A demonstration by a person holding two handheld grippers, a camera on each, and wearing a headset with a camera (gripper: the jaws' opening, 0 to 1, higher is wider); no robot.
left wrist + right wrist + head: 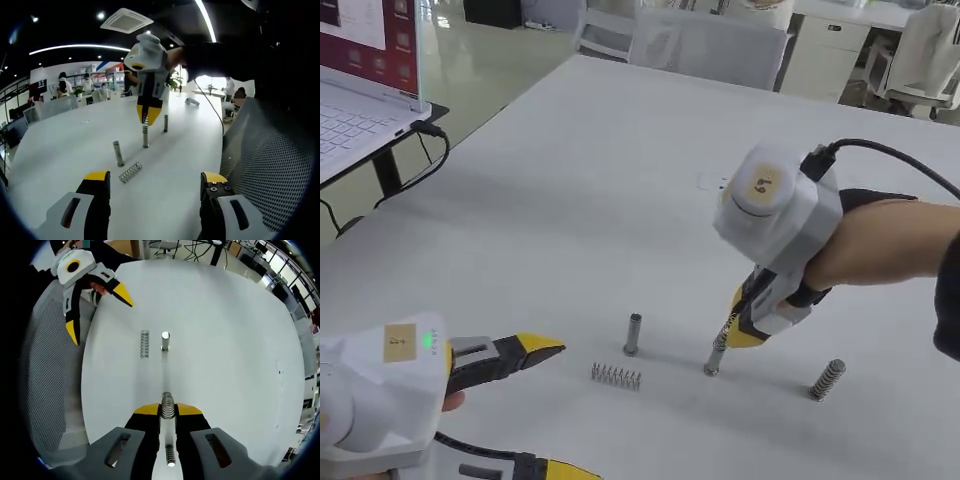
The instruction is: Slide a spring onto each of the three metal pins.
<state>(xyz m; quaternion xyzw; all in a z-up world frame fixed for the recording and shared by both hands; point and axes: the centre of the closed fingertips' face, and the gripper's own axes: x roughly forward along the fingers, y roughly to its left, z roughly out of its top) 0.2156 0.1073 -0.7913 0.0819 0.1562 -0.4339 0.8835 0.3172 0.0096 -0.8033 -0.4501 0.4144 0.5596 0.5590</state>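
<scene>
**Right gripper holds a spring over the middle pin**

The right gripper (pixel 744 328) is over the worktop (pixel 620 180). Its jaws are clenched on a spring (pixel 728 325), which in the right gripper view sits between the yellow tips (pixel 168 411). The lower end of this spring meets the top of the middle pin (pixel 714 360), which stands upright on the worktop.

To the left of it stands a bare pin (pixel 633 335), also upright. Near the foot of the bare pin, on the person's side, a loose spring (pixel 616 376) lies flat on the worktop, apart from both grippers.

To the right, well apart from the middle pin, a third spring (pixel 827 380) stands a little tilted. I cannot tell if a pin is inside it.

The left gripper (pixel 552 408) is low at the near edge of the worktop. Its jaws are released and wide apart, with nothing between them (pixel 156 177), and they point toward the loose spring (pixel 130 172).
</scene>
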